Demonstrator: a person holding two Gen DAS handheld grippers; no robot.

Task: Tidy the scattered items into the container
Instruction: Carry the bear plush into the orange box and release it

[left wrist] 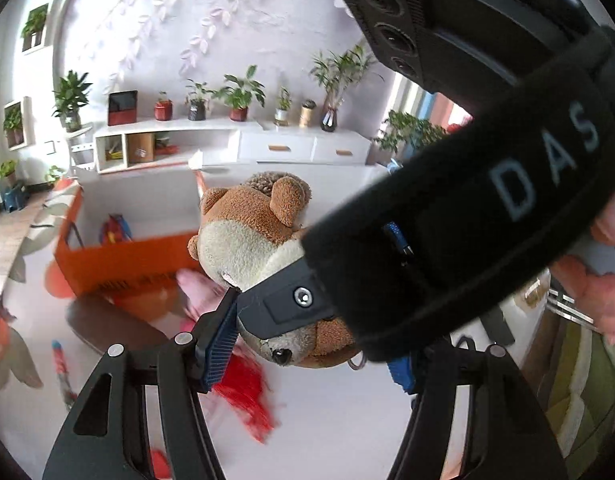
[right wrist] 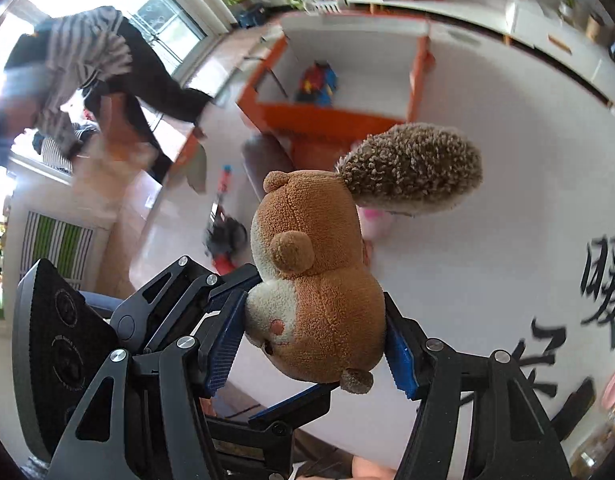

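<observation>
Spreading across most of both views is the white tabletop, smooth and glossy, with black brush characters at the right edge of the right wrist view and blurred leaf prints at the left of the left wrist view. At the upper centre of the right wrist view stands the bin, a box with orange fabric walls and a white lining; in the left wrist view it sits at centre left, and a small red and blue toy lies inside.

Next in size is the plush, a squirrel of nubbly brown pile with a cream face, round ears and a bushy, coarse, darker tail at the upper right of it. It hangs above the tabletop, at the centre of each view, short of the bin.

Both tools grip it. The right tool, black struts with ribbed blue pads, presses on either side of its head. The left tool clamps it too; the right tool's black body, lettered "DAS", crosses in front, hiding its right pad.

A red tassel-like blur lies on the tabletop at lower centre of the left wrist view.
</observation>
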